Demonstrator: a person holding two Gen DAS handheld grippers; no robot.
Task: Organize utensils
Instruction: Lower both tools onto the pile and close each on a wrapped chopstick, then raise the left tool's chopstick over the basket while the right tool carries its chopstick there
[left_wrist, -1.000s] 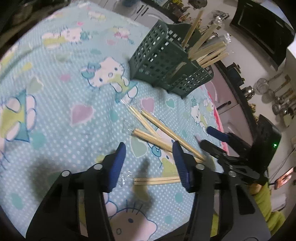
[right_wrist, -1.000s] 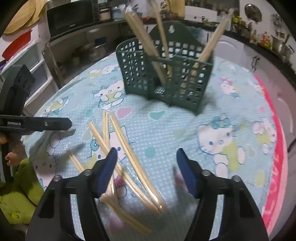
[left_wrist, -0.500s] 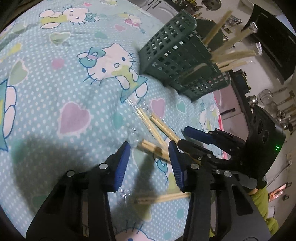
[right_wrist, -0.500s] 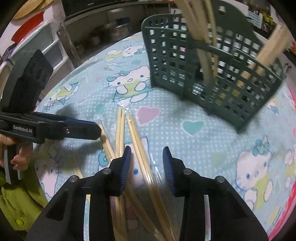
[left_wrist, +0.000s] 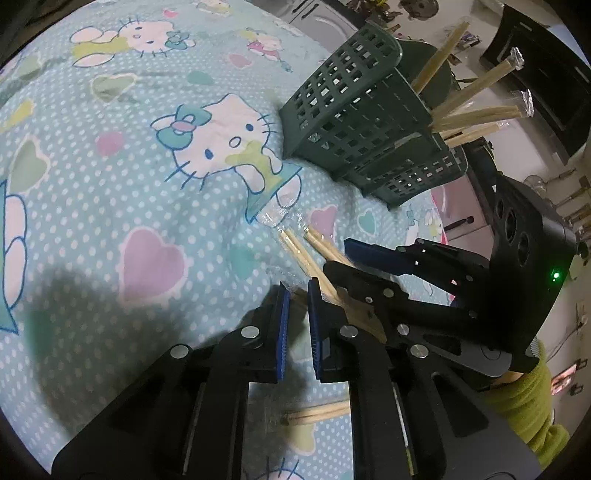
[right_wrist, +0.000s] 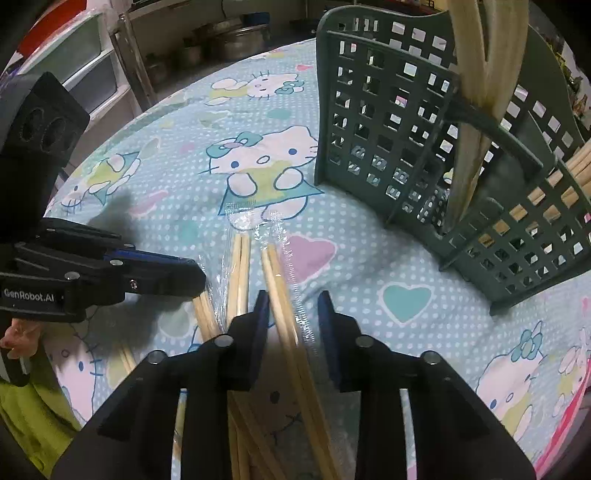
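Note:
Several plastic-wrapped pairs of wooden chopsticks lie on the cartoon-cat tablecloth (left_wrist: 110, 221). My left gripper (left_wrist: 297, 295) is closing, its blue pads nearly together on the near end of one wrapped pair (right_wrist: 203, 310). From the right wrist view it (right_wrist: 199, 277) comes in from the left. My right gripper (right_wrist: 291, 310) is also closing, astride another pair (right_wrist: 280, 280) that lies against its left pad with a gap on the right. A third pair (right_wrist: 238, 273) lies between the two. The green lattice utensil basket (left_wrist: 351, 122) (right_wrist: 388, 147) stands beyond, holding several chopsticks (left_wrist: 472, 114).
One more wrapped pair (left_wrist: 317, 411) lies crosswise near the left gripper's body. A person's green sleeve (left_wrist: 524, 406) is behind the right gripper. The table's pink edge (right_wrist: 561, 435) runs at the right. Pots on a counter (right_wrist: 229, 40) and drawers (right_wrist: 85, 74) stand past the table.
Both grippers have come down and forward to the chopsticks and their jaws have narrowed. The left has closed around one pair's end; the right now straddles another pair.

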